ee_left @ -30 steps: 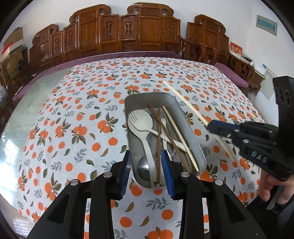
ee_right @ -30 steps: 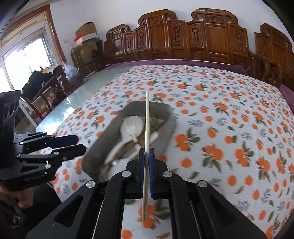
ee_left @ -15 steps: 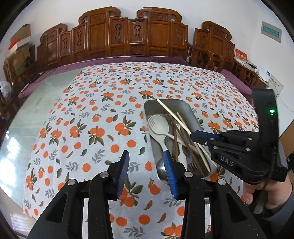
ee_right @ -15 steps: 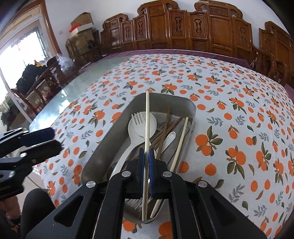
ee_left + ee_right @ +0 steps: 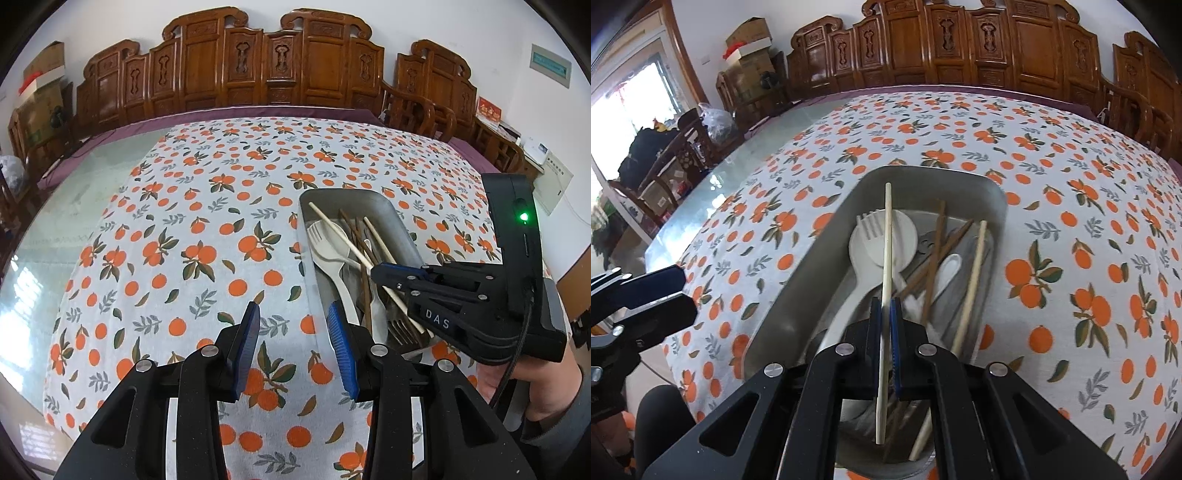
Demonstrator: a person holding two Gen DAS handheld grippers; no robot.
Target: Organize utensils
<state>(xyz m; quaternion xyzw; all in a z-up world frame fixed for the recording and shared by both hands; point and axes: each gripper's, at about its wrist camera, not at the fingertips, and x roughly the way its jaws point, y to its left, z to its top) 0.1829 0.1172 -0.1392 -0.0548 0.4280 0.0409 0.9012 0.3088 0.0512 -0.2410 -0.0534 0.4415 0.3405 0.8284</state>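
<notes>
Bright daylight, even. Window (image 5: 631, 99) at left blown out. Glare patches on bare glass of worktop (image 5: 48, 236). Shadows soft. Strong fisheye bend, dark vignette at corners. Centre sharp; slight softness toward edges.

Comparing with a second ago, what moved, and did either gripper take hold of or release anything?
The right gripper carried its pale wooden chopstick from beside the grey metal tray to above the utensils in it. It remains clamped, nothing released. The left gripper shifted off the tray's near end over the orange-print tablecloth, jaws slightly wider, empty. Tray contents unchanged.
</notes>
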